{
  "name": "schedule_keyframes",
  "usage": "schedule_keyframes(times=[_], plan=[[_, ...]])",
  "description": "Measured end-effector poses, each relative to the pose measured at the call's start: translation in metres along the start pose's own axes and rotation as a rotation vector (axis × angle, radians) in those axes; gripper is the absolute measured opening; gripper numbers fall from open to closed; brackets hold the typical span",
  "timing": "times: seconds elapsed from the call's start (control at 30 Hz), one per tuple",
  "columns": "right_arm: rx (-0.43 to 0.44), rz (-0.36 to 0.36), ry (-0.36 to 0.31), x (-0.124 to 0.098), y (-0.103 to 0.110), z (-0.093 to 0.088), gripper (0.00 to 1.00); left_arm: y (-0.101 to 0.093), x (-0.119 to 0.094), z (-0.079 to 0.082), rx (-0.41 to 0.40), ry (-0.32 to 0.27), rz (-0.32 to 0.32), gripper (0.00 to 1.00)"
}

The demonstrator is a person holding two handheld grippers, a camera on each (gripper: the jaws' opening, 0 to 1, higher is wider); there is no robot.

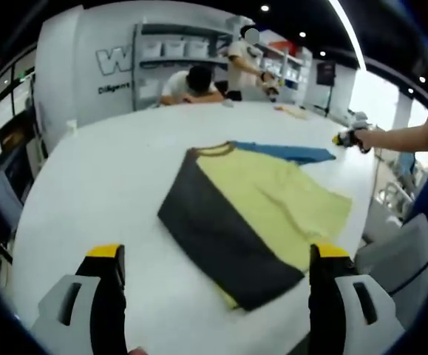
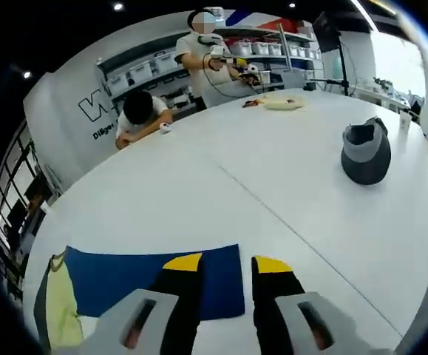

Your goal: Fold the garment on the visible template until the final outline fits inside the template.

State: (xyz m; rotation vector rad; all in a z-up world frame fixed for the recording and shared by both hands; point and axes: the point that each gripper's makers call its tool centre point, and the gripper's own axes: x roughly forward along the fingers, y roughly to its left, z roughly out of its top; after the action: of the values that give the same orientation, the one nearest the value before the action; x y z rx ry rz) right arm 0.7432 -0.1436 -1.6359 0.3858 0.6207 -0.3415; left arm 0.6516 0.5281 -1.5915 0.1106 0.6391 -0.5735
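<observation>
The left claw [image 1: 217, 270] is wide open, holding nothing. The yellow and dark garment [image 1: 254, 214] lies on the white worktop [image 1: 103, 200] just ahead of it. The right claw [image 2: 227, 265] is narrow and empty, over the blue template [image 2: 125, 285].

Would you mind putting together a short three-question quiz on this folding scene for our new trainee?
1. True or false: the garment lies entirely inside the blue template.
2. Which colours show on the garment? A) red and white B) yellow and dark grey C) green and black
3. In the left gripper view, the left gripper has its jaws wide apart. Do they touch the garment?

Key
1. False: most of it lies on the bare white table, off the template.
2. B.
3. No, the jaws stand on either side of it, holding nothing.
</observation>
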Motion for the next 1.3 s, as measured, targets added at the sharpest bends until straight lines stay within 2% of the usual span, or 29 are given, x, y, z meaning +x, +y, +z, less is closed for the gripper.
schedule_keyframes(times=[0.07, 0.13, 0.17, 0.2, 0.27, 0.3, 0.37, 0.4, 0.47, 0.5, 0.6, 0.63, 0.67, 0.7, 0.8, 0.9, 0.97, 1.0, 1.1, 1.17, 1.23, 1.3], plan=[[-0.035, 0.1, 0.0, -0.007, 0.02, -0.002, 0.21, -0.001, 0.001, -0.001, 0.003, 0.002, -0.004, 0.99], [-0.043, 0.15, -0.014, -0.01, 0.032, -0.001, 0.26, -0.001, 0.001, -0.002, 0.007, 0.002, -0.006, 0.99], [-0.066, 0.263, -0.022, -0.019, 0.06, -0.005, 0.31, -0.003, 0.001, -0.001, 0.008, 0.002, -0.011, 0.99], [-0.097, 0.317, -0.003, -0.022, 0.072, -0.01, 0.36, -0.005, 0.002, -0.001, 0.005, 0.001, -0.017, 0.99], [-0.167, 0.407, -0.015, -0.035, 0.101, -0.016, 0.47, -0.006, 0.002, -0.001, 0.003, -0.003, -0.023, 0.99], [-0.182, 0.429, -0.014, -0.038, 0.107, -0.018, 0.49, -0.007, 0.003, -0.001, 0.001, -0.008, -0.026, 0.99], [-0.346, 0.586, 0.017, -0.061, 0.145, -0.039, 0.58, -0.01, 0.004, 0.001, -0.001, -0.017, -0.031, 0.99], [-0.381, 0.662, 0.041, -0.076, 0.166, -0.051, 0.64, -0.012, 0.003, 0.001, -0.003, -0.02, -0.033, 0.99], [-0.416, 0.723, 0.078, -0.087, 0.178, -0.063, 0.75, -0.015, 0.003, 0.001, -0.002, -0.022, -0.036, 0.99], [-0.46, 0.78, 0.082, -0.1, 0.192, -0.071, 0.79, -0.015, 0.002, 0.0, -0.001, -0.022, -0.037, 0.99], [-0.557, 0.863, 0.086, -0.118, 0.212, -0.084, 0.87, -0.016, 0.002, -0.004, 0.004, -0.016, -0.04, 0.99], [-0.588, 0.89, 0.087, -0.127, 0.22, -0.089, 0.93, -0.018, 0.001, -0.006, 0.009, -0.011, -0.043, 0.99], [-0.609, 0.911, 0.088, -0.133, 0.226, -0.093, 0.98, -0.019, 0.0, -0.007, 0.012, -0.008, -0.046, 0.99], [-0.62, 0.92, 0.091, -0.136, 0.228, -0.095, 0.99, -0.021, 0.0, -0.008, 0.013, -0.006, -0.048, 0.99], [-0.729, 0.964, 0.113, -0.142, 0.232, -0.108, 1.0, -0.024, 0.001, -0.013, 0.029, 0.012, -0.063, 0.99], [-0.744, 0.965, 0.143, -0.15, 0.236, -0.12, 1.0, -0.029, 0.002, -0.018, 0.046, 0.031, -0.076, 0.99], [-0.77, 0.985, 0.153, -0.156, 0.239, -0.128, 1.0, -0.031, 0.004, -0.025, 0.087, 0.06, -0.086, 0.99], [-0.78, 0.989, 0.152, -0.16, 0.241, -0.132, 1.0, -0.032, 0.005, -0.033, 0.122, 0.098, -0.092, 0.99], [-0.779, 0.999, 0.168, -0.165, 0.243, -0.141, 1.0, -0.033, 0.01, -0.045, 0.215, 0.142, -0.085, 0.96], [-0.767, 1.003, 0.171, -0.168, 0.243, -0.148, 1.0, -0.042, 0.012, -0.054, 0.268, 0.193, -0.104, 0.92], [-0.754, 1.004, 0.187, -0.171, 0.241, -0.155, 1.0, -0.045, 0.015, -0.069, 0.288, 0.254, -0.116, 0.87], [-0.746, 1.005, 0.189, -0.172, 0.24, -0.158, 1.0, -0.047, 0.018, -0.074, 0.281, 0.258, -0.123, 0.82]])
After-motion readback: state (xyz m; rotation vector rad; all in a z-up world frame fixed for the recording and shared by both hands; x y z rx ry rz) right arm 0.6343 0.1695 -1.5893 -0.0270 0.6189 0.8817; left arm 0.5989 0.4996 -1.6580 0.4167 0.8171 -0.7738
